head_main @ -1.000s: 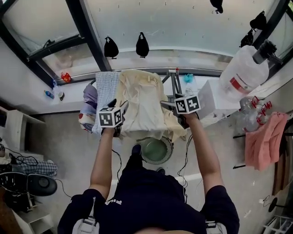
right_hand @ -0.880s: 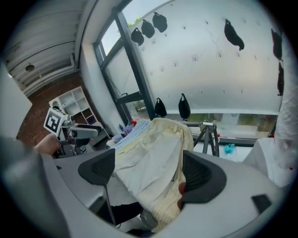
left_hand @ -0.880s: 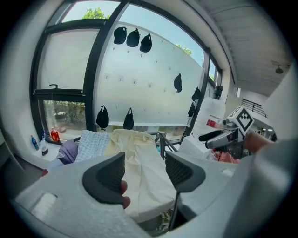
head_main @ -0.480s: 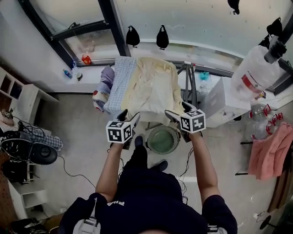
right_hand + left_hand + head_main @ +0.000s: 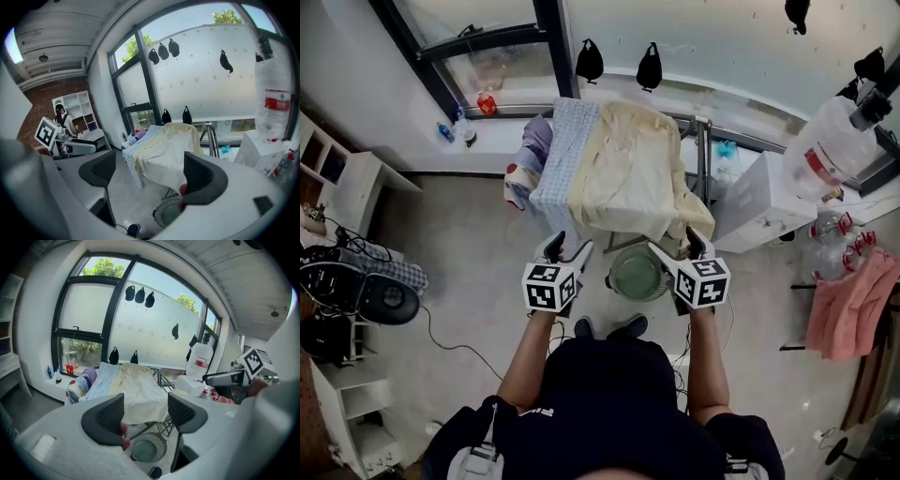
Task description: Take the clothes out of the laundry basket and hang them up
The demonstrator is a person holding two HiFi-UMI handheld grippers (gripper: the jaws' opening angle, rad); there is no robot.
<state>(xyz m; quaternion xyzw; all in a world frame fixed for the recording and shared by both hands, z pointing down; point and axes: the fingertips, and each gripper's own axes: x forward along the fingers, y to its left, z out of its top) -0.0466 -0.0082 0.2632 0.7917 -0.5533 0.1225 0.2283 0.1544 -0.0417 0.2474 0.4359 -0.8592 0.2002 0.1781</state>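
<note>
A cream garment [image 5: 628, 173] hangs draped over the drying rack [image 5: 705, 141], beside a blue checked cloth [image 5: 562, 155] and a purple garment [image 5: 532, 155]. The round green laundry basket [image 5: 637, 274] stands on the floor under the rack's near edge. My left gripper [image 5: 570, 246] hovers just short of the rack, its jaws opening with nothing between them. My right gripper [image 5: 675, 244] is level with it, open and empty. In the left gripper view the cream garment [image 5: 140, 392] and basket [image 5: 147, 451] lie beyond the jaws [image 5: 145, 416]. The right gripper view shows the same garment [image 5: 168, 150] ahead of its jaws [image 5: 150, 176].
A large water bottle [image 5: 825, 150] sits on a white box [image 5: 759, 202] right of the rack. A pink towel [image 5: 844, 305] hangs at far right. Black bags [image 5: 589, 61] hang on the window. A black appliance [image 5: 384, 300] and cables lie on the floor at left.
Both grippers have drawn back from the rack toward the person, away from the cream garment, which stays draped there. The basket now shows between them.
</note>
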